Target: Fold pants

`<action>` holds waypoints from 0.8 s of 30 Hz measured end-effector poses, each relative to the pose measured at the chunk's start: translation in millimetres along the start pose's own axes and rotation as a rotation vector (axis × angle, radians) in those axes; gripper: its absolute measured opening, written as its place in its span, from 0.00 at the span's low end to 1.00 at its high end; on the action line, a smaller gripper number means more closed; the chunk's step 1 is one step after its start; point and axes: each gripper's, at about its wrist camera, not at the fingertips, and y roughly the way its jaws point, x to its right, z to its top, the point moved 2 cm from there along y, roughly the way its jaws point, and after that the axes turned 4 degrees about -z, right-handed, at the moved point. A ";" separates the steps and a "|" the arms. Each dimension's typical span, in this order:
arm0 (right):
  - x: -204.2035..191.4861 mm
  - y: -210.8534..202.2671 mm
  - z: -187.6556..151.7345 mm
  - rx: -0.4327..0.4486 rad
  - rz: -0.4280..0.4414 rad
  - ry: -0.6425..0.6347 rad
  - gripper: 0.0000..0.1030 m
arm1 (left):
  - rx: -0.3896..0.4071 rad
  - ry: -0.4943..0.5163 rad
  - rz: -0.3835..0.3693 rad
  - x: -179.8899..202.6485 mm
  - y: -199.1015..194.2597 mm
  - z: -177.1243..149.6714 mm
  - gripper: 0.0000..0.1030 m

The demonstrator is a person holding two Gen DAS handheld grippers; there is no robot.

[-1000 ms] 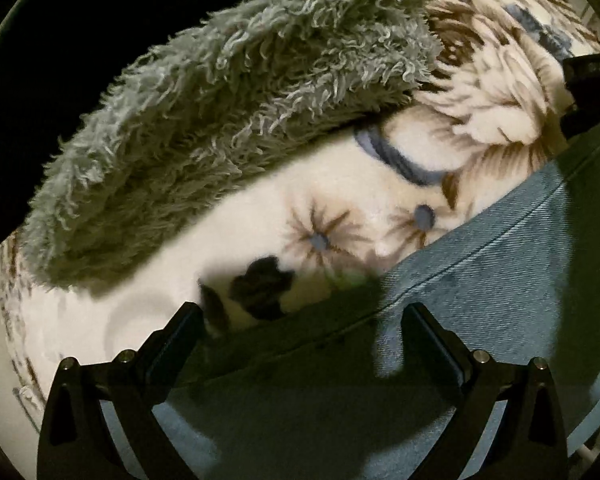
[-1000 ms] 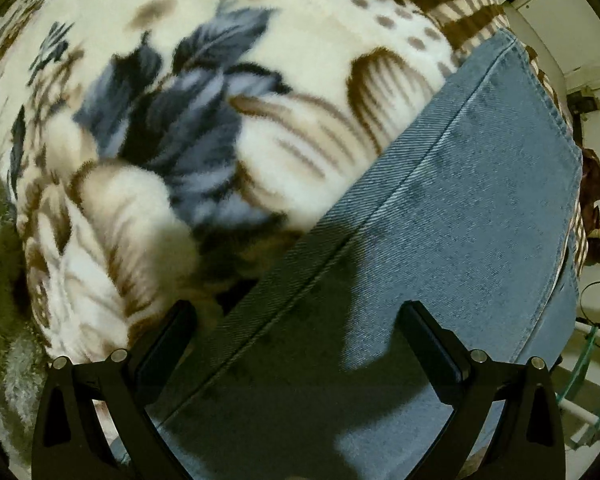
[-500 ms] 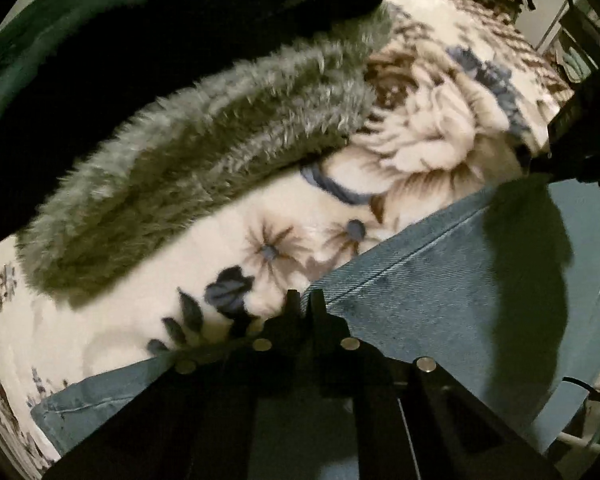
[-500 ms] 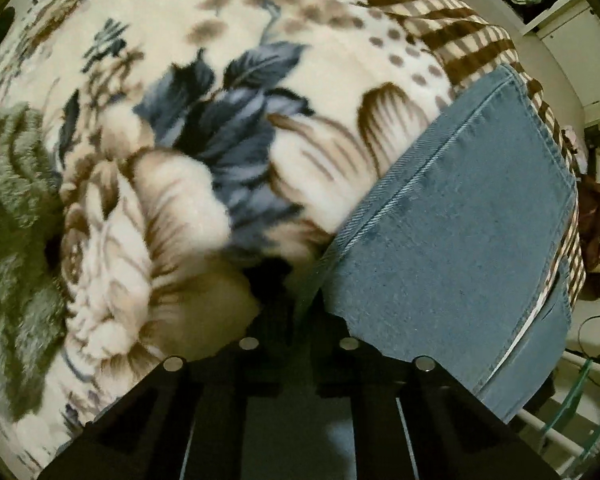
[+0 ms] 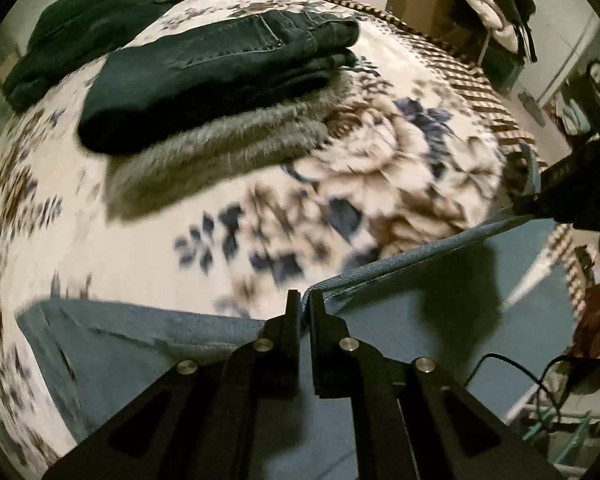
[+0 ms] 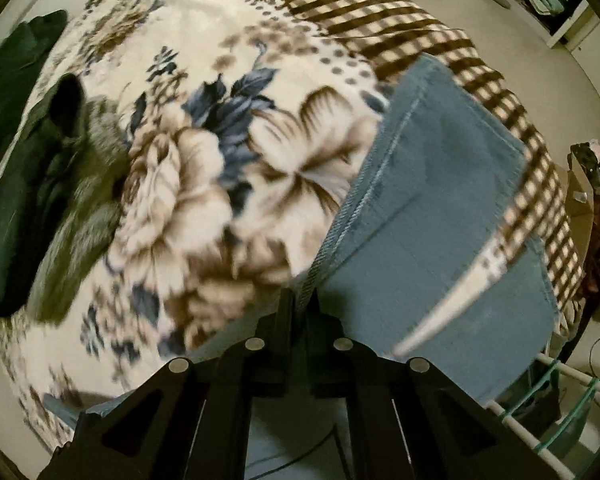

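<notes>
Light blue denim pants [image 5: 400,320] lie on a floral blanket at the near edge of the bed. My left gripper [image 5: 305,300] is shut on the pants' seamed edge and holds it lifted off the blanket. My right gripper [image 6: 304,298] is shut on the same edge further along, with a pant leg [image 6: 432,184] stretching away toward the checked border. The right gripper also shows at the right of the left wrist view [image 5: 572,196].
A stack of folded dark jeans [image 5: 220,64] on a grey fluffy garment [image 5: 216,160] sits on the floral blanket [image 5: 140,248] beyond the pants. A dark green garment [image 5: 88,20] lies further back. Floor, shelves and a rack [image 6: 540,412] lie off the bed's right side.
Both grippers went from open over the denim to shut on its edge, then rose and pulled back, lifting the edge. The folded stack came into full view.
</notes>
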 end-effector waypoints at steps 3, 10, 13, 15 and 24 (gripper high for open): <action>30.3 0.5 -12.4 -0.010 0.020 -0.009 0.05 | -0.010 -0.060 -0.003 22.1 -17.9 -35.2 0.02; 109.2 15.1 -92.3 -0.077 0.032 -0.039 0.05 | -0.097 -0.176 0.005 65.3 -29.1 -131.5 0.01; 134.8 32.8 -119.3 -0.112 0.025 -0.066 0.05 | -0.143 -0.225 0.017 77.6 -16.3 -169.7 0.01; 152.1 46.6 -134.2 -0.137 0.018 -0.079 0.05 | -0.172 -0.241 0.025 84.9 -1.5 -189.5 0.01; 216.9 74.7 -150.3 -0.189 0.102 -0.058 0.69 | -0.202 -0.356 0.127 91.1 13.5 -213.0 0.10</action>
